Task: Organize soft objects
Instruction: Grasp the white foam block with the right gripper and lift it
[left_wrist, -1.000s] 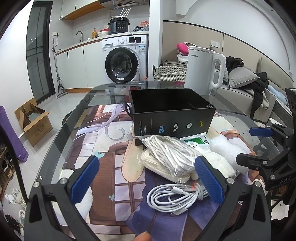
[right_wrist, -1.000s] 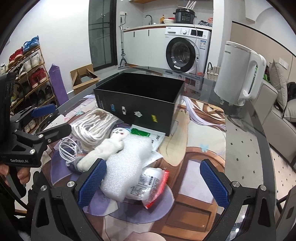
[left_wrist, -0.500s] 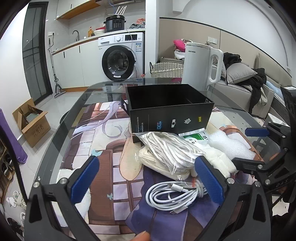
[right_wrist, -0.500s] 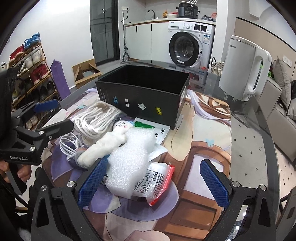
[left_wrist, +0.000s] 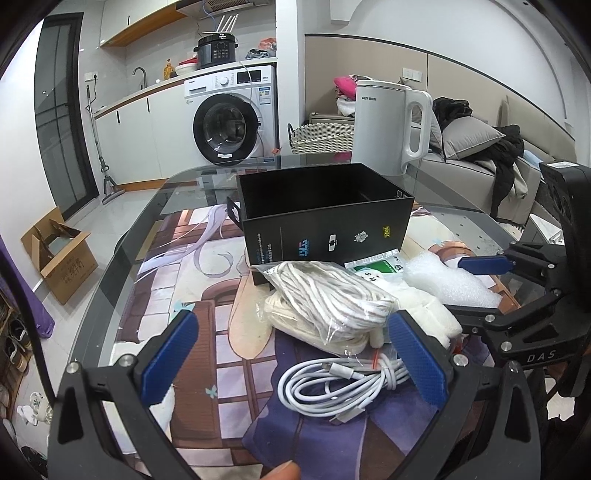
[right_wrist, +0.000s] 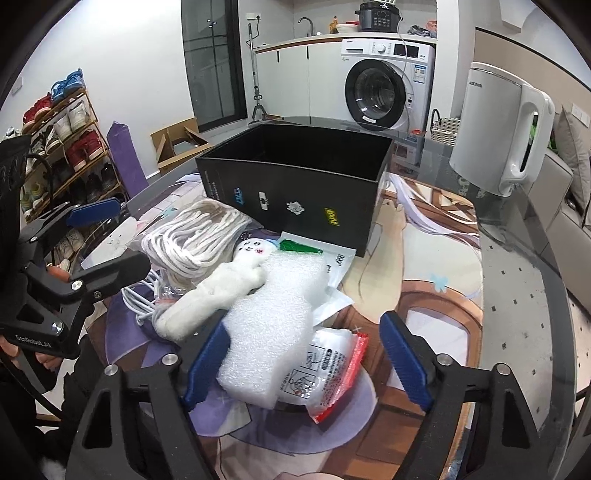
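Observation:
An open black box (left_wrist: 325, 218) (right_wrist: 295, 184) stands on the glass table. In front of it lies a pile: a bag of white rope (left_wrist: 328, 302) (right_wrist: 192, 236), a coiled white cable (left_wrist: 343, 384), a white plush doll (right_wrist: 221, 284), a white foam sheet (right_wrist: 273, 321) (left_wrist: 447, 280), a red-edged packet (right_wrist: 332, 373) and a green-white packet (left_wrist: 384, 266). My left gripper (left_wrist: 291, 362) is open above the cable. My right gripper (right_wrist: 306, 362) is open, its jaws on either side of the foam sheet and the red-edged packet, not closed on them.
A white kettle (left_wrist: 391, 125) (right_wrist: 498, 136) stands behind the box. The table (right_wrist: 517, 280) carries a printed mat. A washing machine (left_wrist: 232, 118), a wicker basket (left_wrist: 321, 136), a sofa, a cardboard box (left_wrist: 59, 254) on the floor and a shoe rack (right_wrist: 62, 140) surround it.
Both grippers have moved forward and lower toward the pile. The right gripper's jaws now stand around the foam sheet. Both stay open.

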